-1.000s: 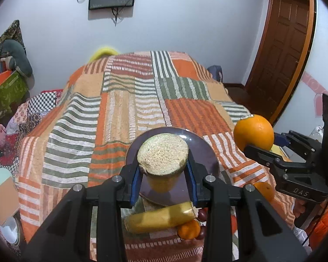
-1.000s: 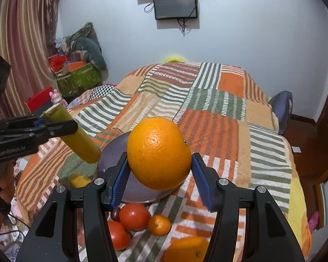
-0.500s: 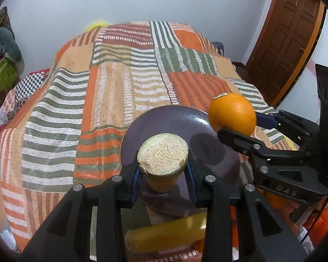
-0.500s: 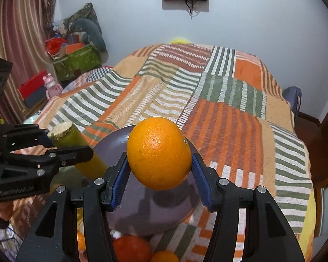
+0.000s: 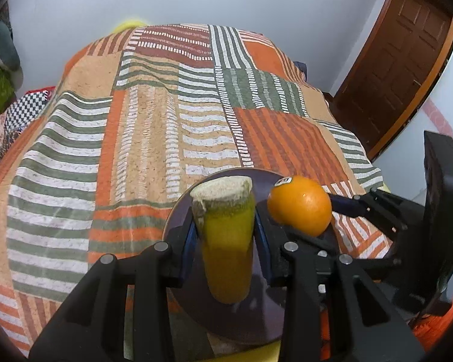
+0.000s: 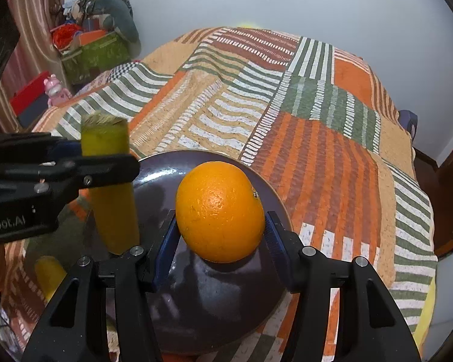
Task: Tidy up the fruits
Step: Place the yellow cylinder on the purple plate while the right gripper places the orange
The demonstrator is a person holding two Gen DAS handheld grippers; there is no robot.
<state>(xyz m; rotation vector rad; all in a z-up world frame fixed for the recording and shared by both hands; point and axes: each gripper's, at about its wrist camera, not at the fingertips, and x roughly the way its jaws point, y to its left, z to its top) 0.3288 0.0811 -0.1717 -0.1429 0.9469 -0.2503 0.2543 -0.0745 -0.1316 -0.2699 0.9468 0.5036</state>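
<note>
My left gripper (image 5: 223, 226) is shut on a yellow-green sugarcane piece (image 5: 225, 241), held upright over the left part of a dark purple plate (image 5: 256, 310); it also shows in the right wrist view (image 6: 111, 193). My right gripper (image 6: 220, 235) is shut on an orange (image 6: 220, 211) low over the plate (image 6: 226, 301), seeming to touch it. In the left wrist view the orange (image 5: 300, 208) sits right of the sugarcane, held by the right gripper (image 5: 317, 220).
The plate lies on a bed with a striped patchwork cover (image 6: 287, 114). Another yellow piece (image 6: 48, 274) lies left of the plate. A green box and clutter (image 6: 96, 51) stand at the far left. A brown door (image 5: 401, 69) is at the right.
Both grippers have moved forward and down over the plate. The orange has come down to the plate, and the sugarcane now hangs upright over the plate's left side.
</note>
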